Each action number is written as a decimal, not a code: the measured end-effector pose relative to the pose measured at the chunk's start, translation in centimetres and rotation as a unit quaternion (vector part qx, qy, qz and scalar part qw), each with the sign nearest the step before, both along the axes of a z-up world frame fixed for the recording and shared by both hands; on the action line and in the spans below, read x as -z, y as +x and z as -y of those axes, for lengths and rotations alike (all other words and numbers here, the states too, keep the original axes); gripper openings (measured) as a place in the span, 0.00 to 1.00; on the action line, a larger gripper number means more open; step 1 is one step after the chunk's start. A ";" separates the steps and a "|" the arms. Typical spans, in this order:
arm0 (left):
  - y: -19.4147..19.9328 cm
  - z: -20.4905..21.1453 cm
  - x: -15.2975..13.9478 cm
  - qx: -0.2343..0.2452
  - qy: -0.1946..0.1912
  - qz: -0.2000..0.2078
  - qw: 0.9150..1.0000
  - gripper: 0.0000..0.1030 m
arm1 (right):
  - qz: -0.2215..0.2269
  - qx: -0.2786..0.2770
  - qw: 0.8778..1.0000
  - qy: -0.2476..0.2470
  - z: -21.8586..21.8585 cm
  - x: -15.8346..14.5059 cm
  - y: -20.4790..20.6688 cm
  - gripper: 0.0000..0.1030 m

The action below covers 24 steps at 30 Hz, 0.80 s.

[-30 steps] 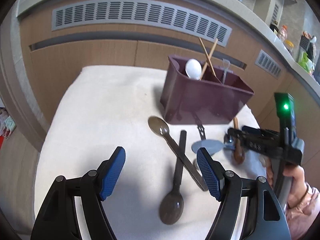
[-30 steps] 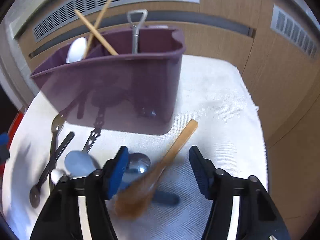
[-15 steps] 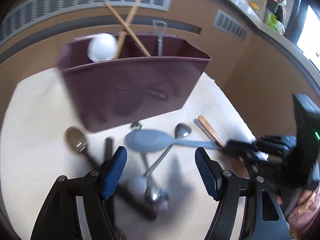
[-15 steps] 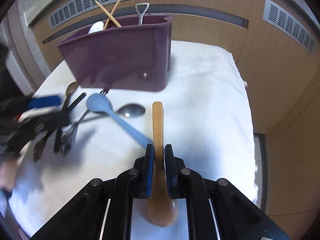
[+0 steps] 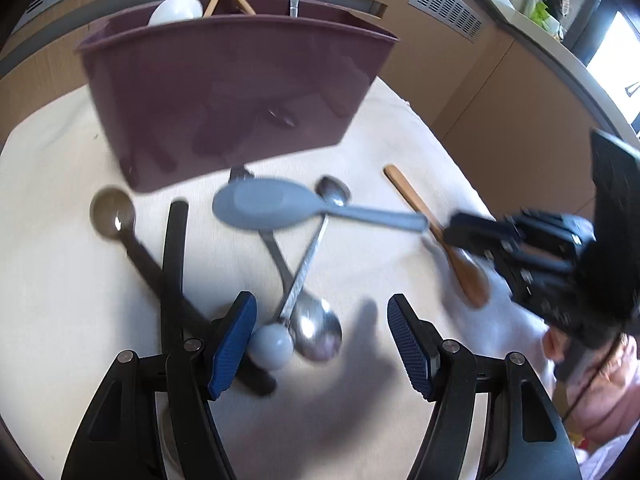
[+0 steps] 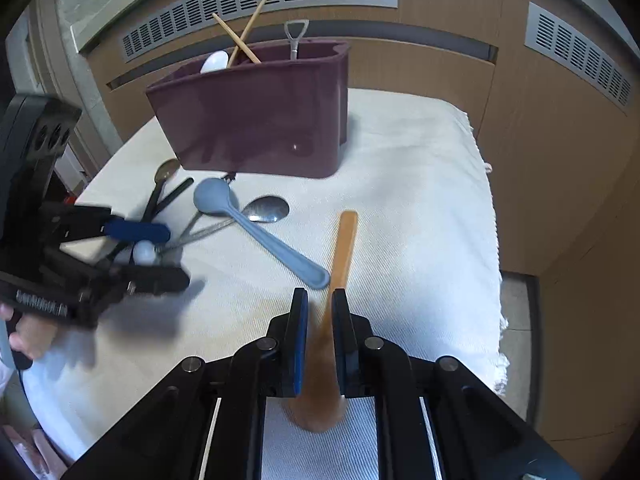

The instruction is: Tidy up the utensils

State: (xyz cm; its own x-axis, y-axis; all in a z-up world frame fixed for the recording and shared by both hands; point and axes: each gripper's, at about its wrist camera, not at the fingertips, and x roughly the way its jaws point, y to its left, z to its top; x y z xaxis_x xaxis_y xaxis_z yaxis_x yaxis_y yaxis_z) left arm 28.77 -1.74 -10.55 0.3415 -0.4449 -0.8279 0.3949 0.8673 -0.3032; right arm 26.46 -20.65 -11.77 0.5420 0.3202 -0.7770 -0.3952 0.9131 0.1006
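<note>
My right gripper (image 6: 319,312) is shut on a wooden spoon (image 6: 343,248) and holds it near the bowl end, handle pointing away. It also shows in the left wrist view (image 5: 460,236), with the wooden spoon (image 5: 416,204) in it. My left gripper (image 5: 322,324) is open over a metal spoon (image 5: 316,326) and a white-ended utensil (image 5: 272,342). A blue-grey plastic spoon (image 5: 272,206) lies across them. A purple utensil caddy (image 5: 232,88) holds chopsticks (image 6: 240,46), a white spoon (image 6: 214,62) and a metal handle.
Two dark long spoons (image 5: 116,216) lie crossed at the left on the white cloth (image 6: 420,200) that covers the table. Wooden cabinet fronts with vents (image 6: 260,8) stand behind. The cloth's right edge (image 6: 494,240) drops to the floor.
My right gripper closed on the wooden spoon and has lifted it slightly. My left gripper moved in closer over the pile of spoons and stayed open.
</note>
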 end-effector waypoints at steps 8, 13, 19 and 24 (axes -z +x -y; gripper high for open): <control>-2.1 -0.8 -0.1 -0.004 -0.003 -0.007 1.000 0.66 | -0.002 -0.091 0.996 0.006 -4.6 0.2 3.1 0.38; -2.6 -1.6 -0.1 -0.014 -0.012 -0.012 1.000 0.66 | -0.021 -0.112 0.993 -0.017 -7.0 1.3 5.2 0.38; -2.1 -3.0 -1.0 -0.042 -0.033 -0.011 0.999 0.66 | -0.058 -0.110 0.992 0.005 -6.6 1.1 3.0 0.18; -0.7 -2.5 -0.9 -0.049 -0.031 -0.002 0.998 0.66 | -0.077 -0.114 0.990 0.007 -5.8 1.3 0.0 0.11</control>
State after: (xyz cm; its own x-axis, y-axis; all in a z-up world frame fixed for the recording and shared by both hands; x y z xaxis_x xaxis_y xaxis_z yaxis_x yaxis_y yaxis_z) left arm 28.03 0.75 -9.65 0.3829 -0.4600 -0.8011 0.3070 0.8813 -0.3593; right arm 26.45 -14.82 -13.07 0.3292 0.4327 -0.8393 -0.5697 0.7998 0.1889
